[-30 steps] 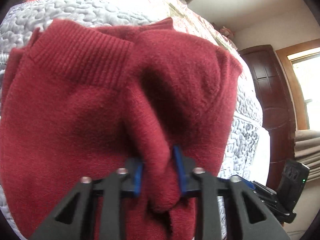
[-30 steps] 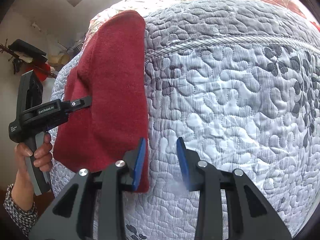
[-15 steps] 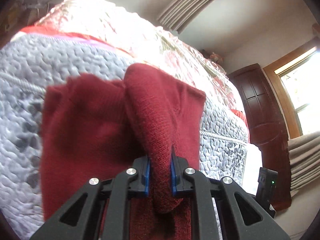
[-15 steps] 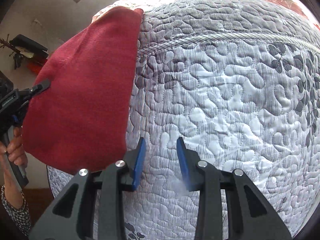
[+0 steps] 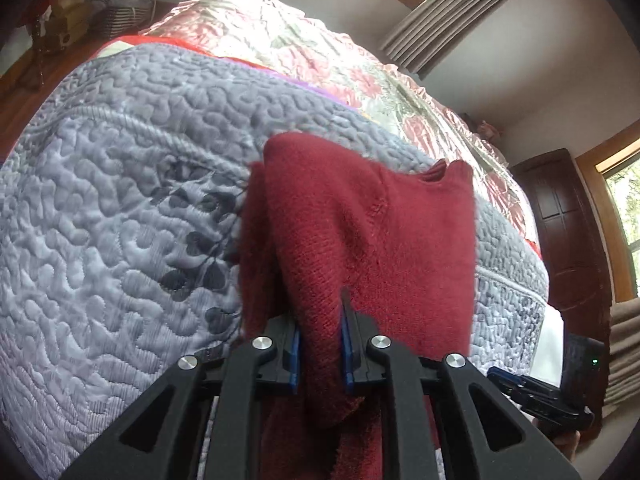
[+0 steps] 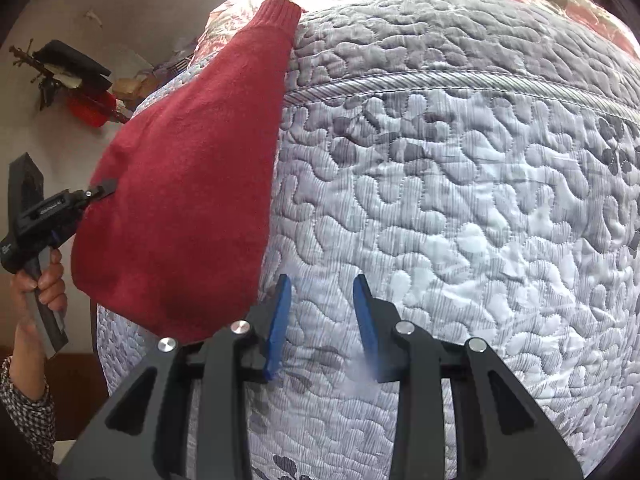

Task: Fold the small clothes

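A dark red knitted sweater (image 5: 360,240) hangs bunched from my left gripper (image 5: 320,336), which is shut on a thick fold of it. In the right wrist view the same red sweater (image 6: 192,200) is lifted off the bed at the left, its ribbed end (image 6: 280,12) pointing up and far. The left gripper (image 6: 98,191) shows there pinching the sweater's left edge, held by a person's hand (image 6: 40,280). My right gripper (image 6: 322,312) stands open over the bare quilt, just right of the sweater, with nothing between its fingers.
A grey quilted bedspread (image 6: 460,200) covers the bed, with a pink floral cover (image 5: 300,40) beyond it. A dark wooden door (image 5: 560,220) and curtains (image 5: 440,12) stand to the right. Clutter lies on a shelf (image 6: 76,80) at the far left.
The left gripper has lifted the sweater higher and pulled it leftward off the quilt, so it now hangs in a narrower bunch. The right gripper has stayed open in place.
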Demonstrator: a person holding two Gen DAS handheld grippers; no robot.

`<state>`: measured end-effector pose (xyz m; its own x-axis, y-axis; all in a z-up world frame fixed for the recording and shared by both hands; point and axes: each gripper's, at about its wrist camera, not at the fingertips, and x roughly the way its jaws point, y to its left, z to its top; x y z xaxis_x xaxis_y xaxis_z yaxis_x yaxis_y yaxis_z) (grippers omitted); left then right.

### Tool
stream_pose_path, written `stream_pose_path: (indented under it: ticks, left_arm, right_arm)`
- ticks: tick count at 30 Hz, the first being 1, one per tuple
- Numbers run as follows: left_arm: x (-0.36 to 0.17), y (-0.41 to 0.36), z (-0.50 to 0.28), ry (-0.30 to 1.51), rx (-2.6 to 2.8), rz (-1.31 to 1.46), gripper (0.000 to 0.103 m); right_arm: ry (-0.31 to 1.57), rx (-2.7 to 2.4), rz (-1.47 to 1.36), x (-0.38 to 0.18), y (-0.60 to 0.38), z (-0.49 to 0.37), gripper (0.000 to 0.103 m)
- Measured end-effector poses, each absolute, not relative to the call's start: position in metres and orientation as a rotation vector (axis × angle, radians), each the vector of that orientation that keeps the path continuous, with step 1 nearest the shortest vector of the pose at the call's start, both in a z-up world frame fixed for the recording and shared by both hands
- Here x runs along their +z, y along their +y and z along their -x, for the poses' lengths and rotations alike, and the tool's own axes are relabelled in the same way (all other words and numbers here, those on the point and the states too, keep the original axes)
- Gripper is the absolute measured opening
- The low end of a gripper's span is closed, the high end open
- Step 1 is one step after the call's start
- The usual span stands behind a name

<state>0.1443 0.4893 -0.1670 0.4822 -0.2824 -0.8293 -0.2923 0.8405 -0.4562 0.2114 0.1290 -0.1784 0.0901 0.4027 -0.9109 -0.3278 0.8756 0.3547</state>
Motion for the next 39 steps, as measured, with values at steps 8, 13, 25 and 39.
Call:
stream_pose_path:
  ticks: [8, 13, 25, 39]
  left_arm:
    - [-0.182, 0.479, -0.147, 1.128, 0.048, 0.523, 0.027]
    - [-0.152, 0.472, -0.122, 1.121, 0.037, 0.455, 0.056]
    - [-0.190, 0.455, -0.085, 1.248, 0.001, 0.497, 0.023]
    - [-0.205, 0.459, -0.080, 1.275, -0.024, 0.474, 0.027]
  right_arm:
    - [1.401, 0.598, -0.022, -0.185, 0.163, -0.200, 0.036]
    - [1.418, 0.641, -0.045, -0.188, 0.173, -0.186, 0.047]
    - [1.527, 0.689, -0.175, -0.213, 0.194, -0.177, 0.023]
    - [1.542, 0.671, -0.080, -0.225, 0.196, -0.180, 0.024]
